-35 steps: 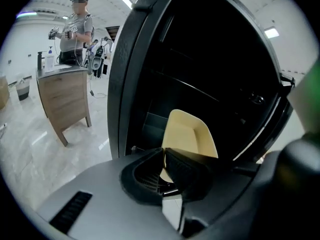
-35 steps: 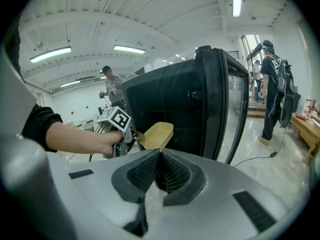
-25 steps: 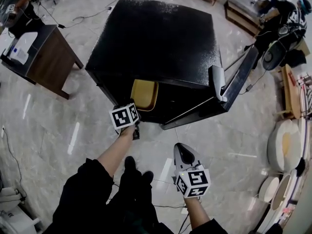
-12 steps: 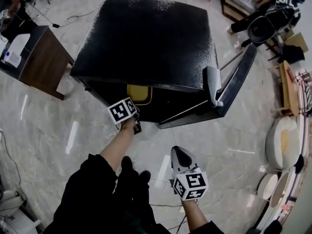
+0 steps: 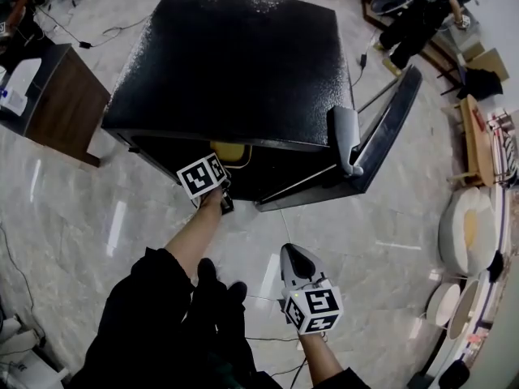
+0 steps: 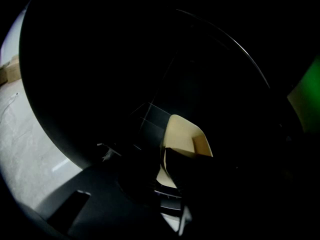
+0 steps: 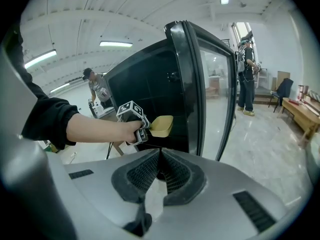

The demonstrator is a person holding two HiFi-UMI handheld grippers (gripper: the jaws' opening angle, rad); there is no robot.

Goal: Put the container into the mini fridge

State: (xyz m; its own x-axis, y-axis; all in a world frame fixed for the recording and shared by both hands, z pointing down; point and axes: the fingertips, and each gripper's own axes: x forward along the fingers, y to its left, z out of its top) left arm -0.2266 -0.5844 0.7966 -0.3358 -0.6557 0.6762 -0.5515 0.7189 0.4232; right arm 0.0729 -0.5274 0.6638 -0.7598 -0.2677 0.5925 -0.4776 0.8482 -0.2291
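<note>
The black mini fridge (image 5: pixel 235 55) stands on the marble floor with its door (image 5: pixel 389 128) swung open to the right. My left gripper (image 5: pixel 221 166) is shut on the rim of a yellow container (image 5: pixel 229 151) and holds it in the fridge opening, mostly hidden under the top edge. In the left gripper view the container (image 6: pixel 185 136) shows pale against the dark interior. The right gripper view shows the container (image 7: pixel 161 125) at the opening beside the door (image 7: pixel 192 84). My right gripper (image 5: pixel 293 254) hangs back over the floor, shut and holding nothing (image 7: pixel 160 166).
A brown side table (image 5: pixel 57 108) stands left of the fridge. A person (image 5: pixel 422 14) stands behind the door at the back right, and another person (image 7: pixel 97 86) is behind the fridge. Round stools (image 5: pixel 470 233) and a bench line the right side.
My left gripper has carried the container forward, from in front of the fridge to under its top edge. The right gripper has barely shifted.
</note>
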